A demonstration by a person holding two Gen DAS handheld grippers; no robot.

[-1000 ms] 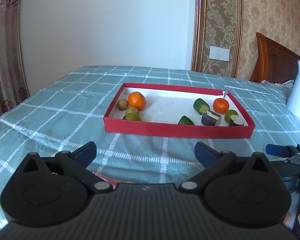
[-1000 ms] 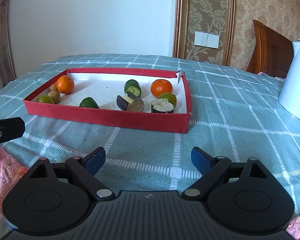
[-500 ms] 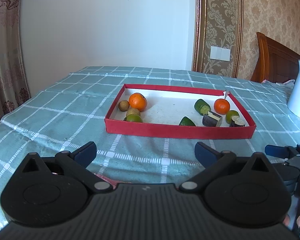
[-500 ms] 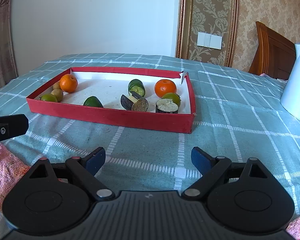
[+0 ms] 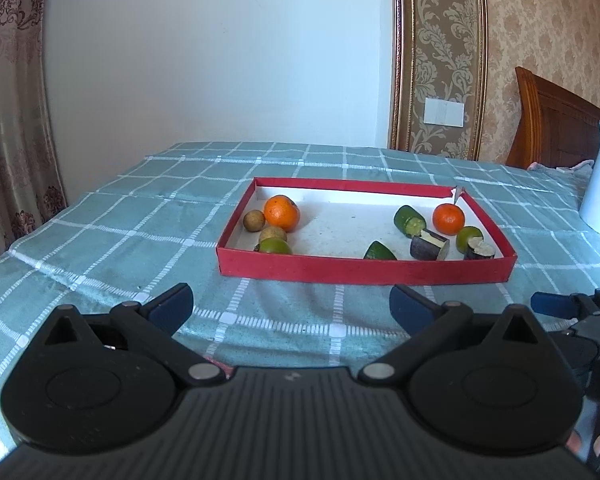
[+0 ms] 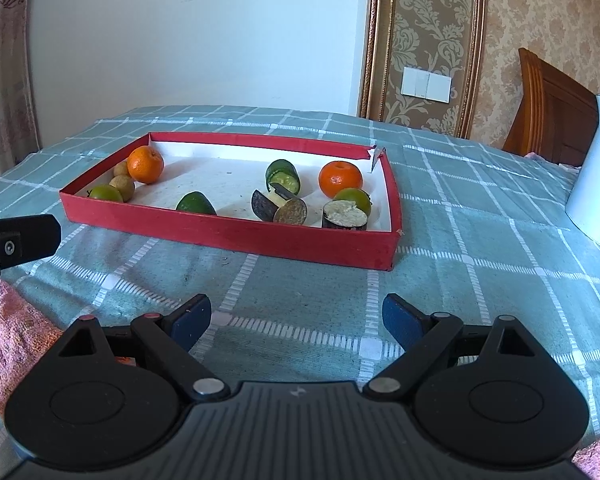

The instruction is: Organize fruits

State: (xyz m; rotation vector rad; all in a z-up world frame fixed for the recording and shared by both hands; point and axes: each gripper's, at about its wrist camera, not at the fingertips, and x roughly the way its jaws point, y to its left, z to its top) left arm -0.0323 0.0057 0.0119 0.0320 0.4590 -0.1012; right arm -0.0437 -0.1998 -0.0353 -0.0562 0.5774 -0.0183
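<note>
Both grippers wide, empty, hovering near edge of table. Red tray (image 6: 236, 232) of fruit lies straight ahead, long axis left-right. Right gripper (image 6: 296, 320) nearer right-end orange (image 6: 340, 179); left gripper (image 5: 290, 304) faces left orange (image 5: 281, 213).

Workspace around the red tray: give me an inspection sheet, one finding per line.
Surface: table under a teal checked cloth.
Job's things: red tray holds two oranges, two small brown fruits, green fruits, cut cucumber piece and two cut dark pieces.
Clutter: white container at right; pink cloth at near edge.
Grippers: left gripper and right gripper open, empty, short of the tray.
Cables: nothing seen.
Surroundings: curtain, wall switch, wooden headboard.
</note>
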